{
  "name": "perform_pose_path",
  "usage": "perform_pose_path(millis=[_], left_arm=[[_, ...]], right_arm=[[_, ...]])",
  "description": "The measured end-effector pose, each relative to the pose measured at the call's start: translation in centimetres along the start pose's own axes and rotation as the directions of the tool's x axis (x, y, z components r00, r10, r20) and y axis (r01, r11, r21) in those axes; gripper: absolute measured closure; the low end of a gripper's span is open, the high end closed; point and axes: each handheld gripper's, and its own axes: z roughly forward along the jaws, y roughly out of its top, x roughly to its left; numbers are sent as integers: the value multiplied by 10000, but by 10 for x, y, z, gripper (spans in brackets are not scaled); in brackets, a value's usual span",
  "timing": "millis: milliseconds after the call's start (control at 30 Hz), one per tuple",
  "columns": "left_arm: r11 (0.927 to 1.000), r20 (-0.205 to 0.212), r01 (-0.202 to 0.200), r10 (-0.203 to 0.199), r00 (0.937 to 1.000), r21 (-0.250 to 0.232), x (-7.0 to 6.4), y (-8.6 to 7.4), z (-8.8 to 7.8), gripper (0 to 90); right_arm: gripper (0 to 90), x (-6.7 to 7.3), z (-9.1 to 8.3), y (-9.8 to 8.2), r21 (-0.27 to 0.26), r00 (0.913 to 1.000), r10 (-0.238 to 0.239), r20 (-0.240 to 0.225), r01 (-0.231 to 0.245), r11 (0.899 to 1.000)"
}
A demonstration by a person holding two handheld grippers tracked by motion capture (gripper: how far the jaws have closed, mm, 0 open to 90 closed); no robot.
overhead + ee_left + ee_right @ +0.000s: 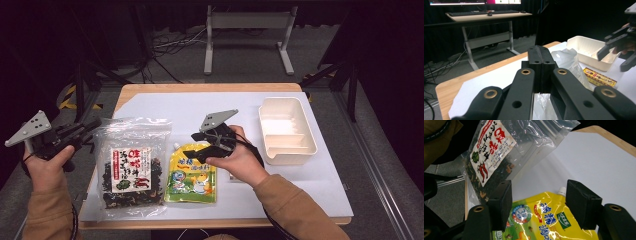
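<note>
Yellow spouted pouch [191, 173], lying flat on the white sheet [280, 190] at lower centre of the high view, its white spout toward the top of the frame. The right gripper [200, 146] hovers over the pouch's upper edge, held in a hand [240, 160] entering from the lower right. In the right gripper view its jaws stand apart, released, with the pouch [541, 220] seen between and beyond them and nothing pressed by the pads.

To the left of the pouch, just beside it, lies a clear zip bag [131, 167] of dark dried contents with a red-and-white label. A narrow yellow-and-red box [599, 77] lies on the sheet at right in the left gripper view, near a cream two-compartment tray [286, 131] at the right of the high view.

The left gripper [92, 125], at the far left edge of the high view beyond the table [200, 88], is clenched: its jaws meet face to face [539, 60] with nothing between them.
</note>
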Motion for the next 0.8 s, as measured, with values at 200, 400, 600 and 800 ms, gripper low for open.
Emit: perform_pose_path(millis=[200,400,600,800], left_arm=[[10000,59,-43,43,10000,-15,-2,1,0,900],[9999,78,-92,92,9999,-70,-2,2,1,900],[9997,235,-105,110,9997,-212,-3,2,1,900],[9996,233,-155,161,9996,-240,-4,2,1,900]], right_arm=[[392,-5,18,2,-115,10000,67,-40,-68,9999],[385,-9,30,7,-210,9991,354,-224,-359,9991],[407,-6,54,11,-125,9950,653,-750,-664,9977],[416,-6,69,9,124,9911,861,-1013,-853,9963]])
